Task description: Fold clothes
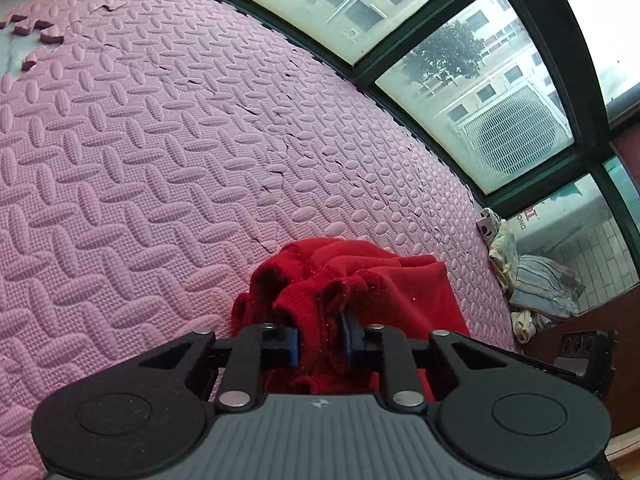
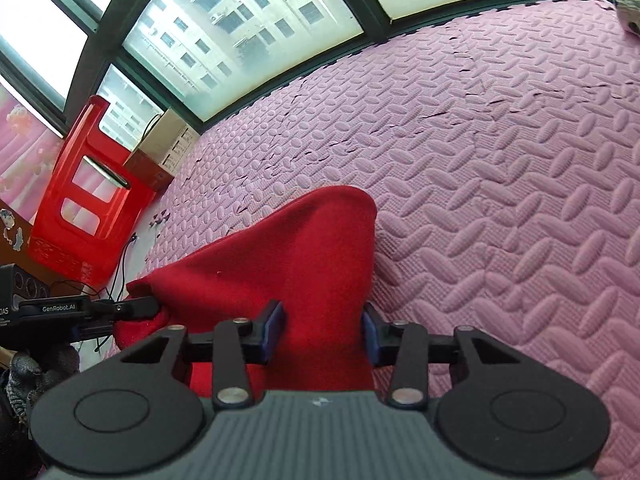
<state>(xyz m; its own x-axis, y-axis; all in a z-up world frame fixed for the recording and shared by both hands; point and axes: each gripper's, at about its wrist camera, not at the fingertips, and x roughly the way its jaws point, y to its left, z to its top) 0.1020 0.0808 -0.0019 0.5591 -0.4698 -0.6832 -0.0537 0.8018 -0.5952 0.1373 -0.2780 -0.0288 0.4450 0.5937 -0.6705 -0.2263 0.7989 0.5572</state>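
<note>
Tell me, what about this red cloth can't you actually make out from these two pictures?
- What garment the red knitted cloth is: it is bunched, and in both views the tool bodies cover its near part.
- Whether the right tool already pinches it: the cloth lies between the fingers, but contact is unclear.
- The heap of pale striped clothes by the window: too small and distorted to identify.

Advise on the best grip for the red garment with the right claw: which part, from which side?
Take the flat red panel of the red garment just below its raised peak, coming from the near side, angled down. The fabric there lies smooth and already sits between the right claw pads, though contact is unclear. The left claw pinches the bunched knit edge, so a second hold here spreads the cloth.
</note>
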